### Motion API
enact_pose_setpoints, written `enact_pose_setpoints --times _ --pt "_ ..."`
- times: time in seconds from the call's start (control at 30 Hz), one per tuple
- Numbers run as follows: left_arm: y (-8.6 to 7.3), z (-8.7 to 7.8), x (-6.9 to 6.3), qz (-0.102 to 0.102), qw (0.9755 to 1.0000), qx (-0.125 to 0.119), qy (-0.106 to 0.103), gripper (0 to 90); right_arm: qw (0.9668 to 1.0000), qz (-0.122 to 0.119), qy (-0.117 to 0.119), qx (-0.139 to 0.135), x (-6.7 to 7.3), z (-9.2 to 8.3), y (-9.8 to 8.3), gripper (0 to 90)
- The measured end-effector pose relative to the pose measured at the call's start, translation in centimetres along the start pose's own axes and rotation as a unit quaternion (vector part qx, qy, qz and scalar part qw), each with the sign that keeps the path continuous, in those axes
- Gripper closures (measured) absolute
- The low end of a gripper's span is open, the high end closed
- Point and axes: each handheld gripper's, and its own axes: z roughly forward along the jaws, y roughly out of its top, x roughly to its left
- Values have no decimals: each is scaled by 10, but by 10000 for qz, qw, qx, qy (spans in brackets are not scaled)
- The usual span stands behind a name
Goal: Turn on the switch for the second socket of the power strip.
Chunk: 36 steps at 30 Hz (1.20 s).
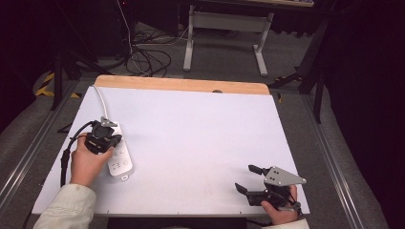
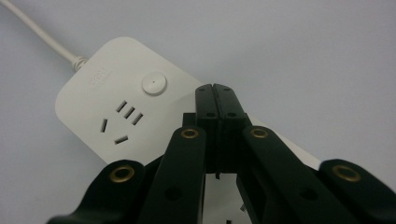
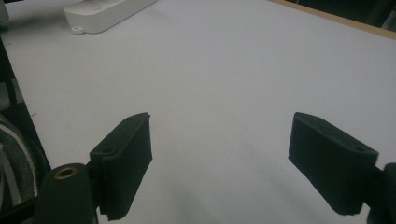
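A white power strip [image 1: 119, 160] lies at the left of the white table, its cord [image 1: 101, 100] running toward the far edge. My left gripper [image 1: 102, 138] hovers right over the strip, pointing down. In the left gripper view its jaws are pressed together with nothing between them, and my left gripper [image 2: 215, 91] sits just above the strip [image 2: 116, 98], beside a round button [image 2: 154, 83] and a socket. My right gripper [image 1: 247, 179] rests near the front right of the table. My right gripper [image 3: 219, 154] stands open over bare table, the strip [image 3: 105, 14] far off.
The table [image 1: 200, 129] has a wooden strip along its far edge [image 1: 181, 84]. Beyond it on the floor lie cables [image 1: 148, 59] and a white desk frame [image 1: 224, 33]. A metal rail [image 1: 329, 157] runs along the table's right side.
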Motion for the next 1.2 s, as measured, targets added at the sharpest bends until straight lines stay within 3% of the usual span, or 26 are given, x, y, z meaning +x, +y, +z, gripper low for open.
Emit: enact_pose_setpoints --times 0.5,0.9,1.07,1.2 --pt "0 1 -5 162 9997 -8 208 899 10000 16 -45 14 0 0 0 220" --pt "-2 2 -3 18 9999 -37 98 900 10000 11 -71 -6 1 -1 0 222" --pt "-1 2 -8 111 9995 -3 281 900 10000 11 -71 -5 1 -1 0 222" --pt "0 2 -8 80 9996 10 255 900 10000 24 -74 1 1 -1 0 222"
